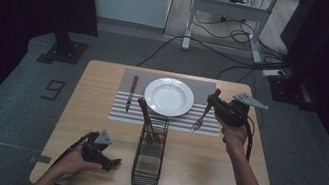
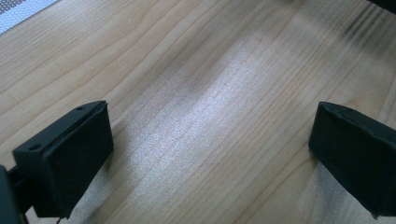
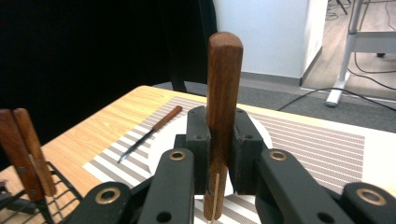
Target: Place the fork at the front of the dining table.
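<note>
High view: right tongs [image 1: 214, 101] clamp the fork [image 1: 200, 120]; left tongs [image 1: 112, 163] gape empty.

A wooden table [image 1: 96, 126] carries a striped mat [image 1: 206, 90] across its far half. On the mat lie a white plate [image 1: 169, 96] and, left of it, a knife [image 1: 131, 92] (wooden handle away from the person). A wire basket [image 1: 147, 163] stands nearer, touching the mat's edge.
</note>
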`<control>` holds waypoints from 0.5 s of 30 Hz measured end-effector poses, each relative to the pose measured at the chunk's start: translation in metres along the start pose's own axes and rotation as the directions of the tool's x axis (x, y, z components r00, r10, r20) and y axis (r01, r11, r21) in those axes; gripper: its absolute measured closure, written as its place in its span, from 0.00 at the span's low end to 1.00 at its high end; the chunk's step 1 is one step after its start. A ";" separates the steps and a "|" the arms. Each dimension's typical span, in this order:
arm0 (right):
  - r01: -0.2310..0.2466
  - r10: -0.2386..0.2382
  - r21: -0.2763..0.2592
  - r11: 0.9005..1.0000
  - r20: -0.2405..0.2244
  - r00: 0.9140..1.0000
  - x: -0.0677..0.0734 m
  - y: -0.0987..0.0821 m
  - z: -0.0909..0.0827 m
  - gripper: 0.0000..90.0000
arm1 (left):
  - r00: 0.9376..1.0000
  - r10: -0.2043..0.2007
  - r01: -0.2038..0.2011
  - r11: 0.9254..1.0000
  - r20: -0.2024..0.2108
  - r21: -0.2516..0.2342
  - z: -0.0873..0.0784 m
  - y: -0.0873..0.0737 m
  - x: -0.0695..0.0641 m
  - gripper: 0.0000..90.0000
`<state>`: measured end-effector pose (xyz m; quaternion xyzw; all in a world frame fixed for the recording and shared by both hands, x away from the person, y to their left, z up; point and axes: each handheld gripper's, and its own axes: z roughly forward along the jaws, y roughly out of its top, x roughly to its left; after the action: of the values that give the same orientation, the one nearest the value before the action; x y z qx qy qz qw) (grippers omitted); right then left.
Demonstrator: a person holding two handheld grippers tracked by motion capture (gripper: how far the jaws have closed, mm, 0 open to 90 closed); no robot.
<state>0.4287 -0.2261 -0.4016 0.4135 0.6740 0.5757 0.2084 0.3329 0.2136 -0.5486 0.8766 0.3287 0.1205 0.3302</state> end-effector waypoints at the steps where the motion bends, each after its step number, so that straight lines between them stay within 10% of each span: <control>1: 0.002 -0.002 0.002 1.000 0.007 1.000 -0.001 -0.001 0.001 0.89 | 1.000 0.000 0.000 1.000 0.000 0.000 0.000 0.000 0.000 0.00; 15: 0.073 -0.081 0.076 0.994 0.096 0.992 -0.006 -0.011 0.016 0.89 | 1.000 0.000 0.000 1.000 0.000 0.000 0.000 0.000 0.000 0.00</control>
<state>0.4408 -0.2212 -0.4170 0.4225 0.6988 0.5210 0.2485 0.3329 0.2137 -0.5485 0.8767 0.3288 0.1202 0.3301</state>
